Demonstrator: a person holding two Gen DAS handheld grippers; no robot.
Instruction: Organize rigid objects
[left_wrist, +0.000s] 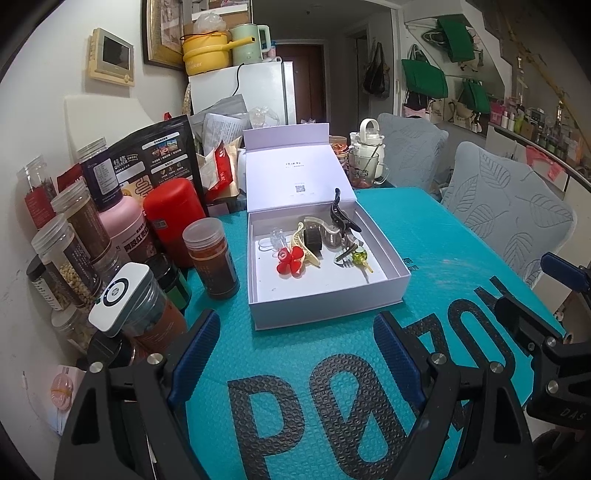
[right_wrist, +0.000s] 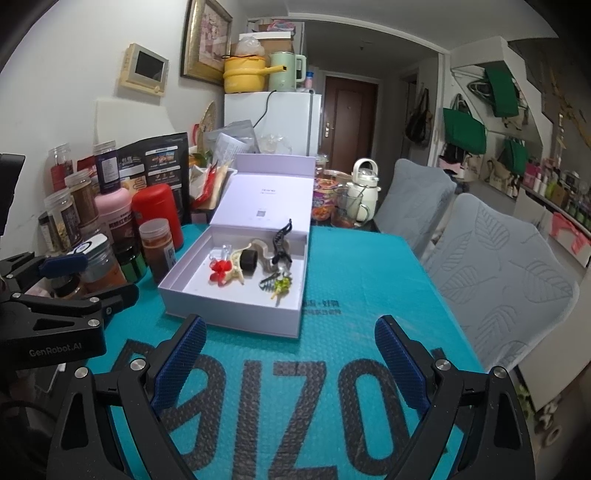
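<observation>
Left wrist view: left gripper (left_wrist: 295, 354) hovering over teal bubble mat (left_wrist: 443, 266), fingers spread wide, nothing between them. White gift box (left_wrist: 328, 295) sits mid-mat, lid flipped up at far side. Inside: red flower clip (left_wrist: 290, 260), black claw clip (left_wrist: 341, 216), cream wavy clip (left_wrist: 314, 236), green hairpin (left_wrist: 360, 256), clear clip (left_wrist: 277, 236). Spice jars (left_wrist: 212, 254) crowd mat's left edge.

Right wrist view: right gripper (right_wrist: 291, 354) also spread wide, empty, near mat's (right_wrist: 369, 266) front edge. Box (right_wrist: 229, 310) just ahead, toward left. Left gripper (right_wrist: 92, 277) visible at left edge. White kettle (right_wrist: 364, 188) past far edge.
</observation>
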